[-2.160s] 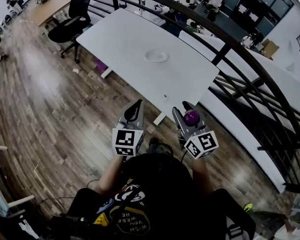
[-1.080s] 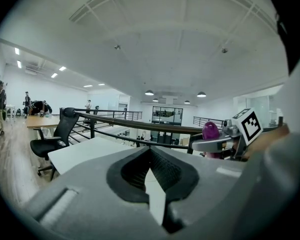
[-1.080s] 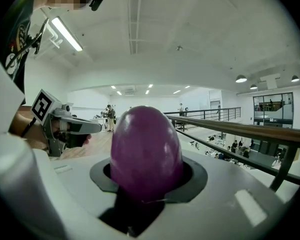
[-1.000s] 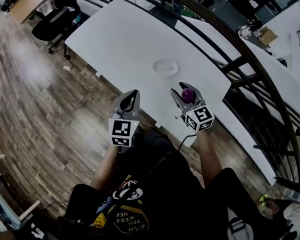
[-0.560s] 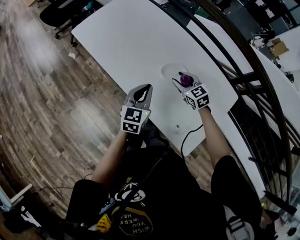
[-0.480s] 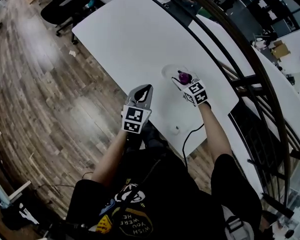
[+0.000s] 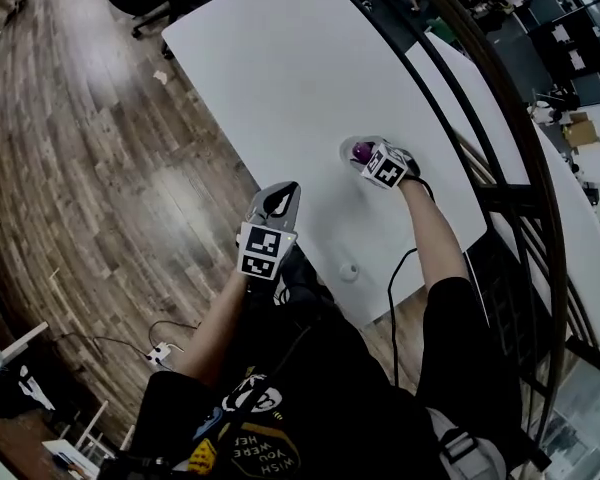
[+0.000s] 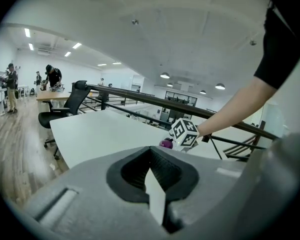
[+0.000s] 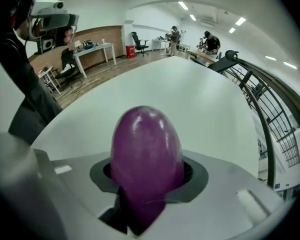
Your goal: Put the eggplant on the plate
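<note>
A glossy purple eggplant (image 9: 146, 151) sticks up between the jaws of my right gripper (image 9: 146, 170), which is shut on it. In the head view the right gripper (image 7: 368, 156) points steeply down and holds the eggplant (image 7: 361, 152) right over the small pale plate (image 7: 345, 147) on the white table (image 7: 280, 68). Whether the eggplant touches the plate I cannot tell. My left gripper (image 7: 280, 198) hovers at the table's near edge, shut with nothing in it. From the left gripper (image 8: 151, 153) view, the eggplant (image 8: 165, 144) and the right gripper's marker cube (image 8: 184, 133) lie ahead.
A small round object (image 7: 349, 270) lies on the table near its front edge. A dark railing (image 7: 500, 128) runs along the table's far right side. An office chair (image 8: 65, 111) stands at the far left end, with people (image 8: 52, 79) further off. Wooden floor (image 7: 100, 168) lies to the left.
My right gripper has travelled forward and down with the eggplant, tipping steeply, from the table's near edge to over the plate. The left gripper has sunk a little.
</note>
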Available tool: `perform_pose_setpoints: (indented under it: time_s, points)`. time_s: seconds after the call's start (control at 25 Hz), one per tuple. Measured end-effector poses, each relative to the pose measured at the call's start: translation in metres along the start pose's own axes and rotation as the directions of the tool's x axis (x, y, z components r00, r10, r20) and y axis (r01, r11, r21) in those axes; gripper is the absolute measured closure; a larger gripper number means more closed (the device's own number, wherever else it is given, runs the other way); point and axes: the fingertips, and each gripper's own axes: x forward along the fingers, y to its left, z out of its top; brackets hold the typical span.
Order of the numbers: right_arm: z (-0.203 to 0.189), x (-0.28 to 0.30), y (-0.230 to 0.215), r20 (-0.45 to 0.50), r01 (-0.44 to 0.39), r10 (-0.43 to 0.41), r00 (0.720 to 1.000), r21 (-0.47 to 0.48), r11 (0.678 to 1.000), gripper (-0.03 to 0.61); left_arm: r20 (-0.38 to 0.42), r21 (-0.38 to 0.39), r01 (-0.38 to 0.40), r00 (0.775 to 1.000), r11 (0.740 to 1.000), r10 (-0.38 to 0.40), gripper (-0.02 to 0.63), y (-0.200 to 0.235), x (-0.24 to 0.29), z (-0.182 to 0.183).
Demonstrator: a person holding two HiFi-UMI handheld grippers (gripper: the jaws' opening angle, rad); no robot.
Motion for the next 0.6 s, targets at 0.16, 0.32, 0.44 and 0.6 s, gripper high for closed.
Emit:
perform_pose_setpoints:
  time_s: [0.16, 0.32, 0.44, 0.6]
  points:
    - [-0.006, 0.012, 0.000, -0.028, -0.049, 0.049, 0.998, -0.015, 0.999, 0.378, -0.018, -0.031, -0.024, 1.000, 0.999, 0.024, 0.609, 0.015, 0.000, -0.010]
    - [-0.005, 0.013, 0.000, -0.026, -0.062, 0.062, 0.998, -0.013, 0.998, 0.323, -0.031, -0.032, -0.011, 0.999, 0.999, 0.010, 0.609, 0.013, 0.006, -0.013]
    - [-0.001, 0.009, -0.006, -0.008, -0.035, 0.035, 0.999, -0.007, 0.999, 0.322, -0.037, -0.020, 0.012, 0.999, 1.000, -0.013, 0.609, 0.007, 0.014, -0.012]
    - [0.007, -0.022, -0.011, 0.074, 0.043, -0.046, 0.996, 0.043, 0.998, 0.322, -0.034, 0.003, 0.046, 0.998, 0.999, -0.046, 0.609, -0.001, 0.016, -0.003]
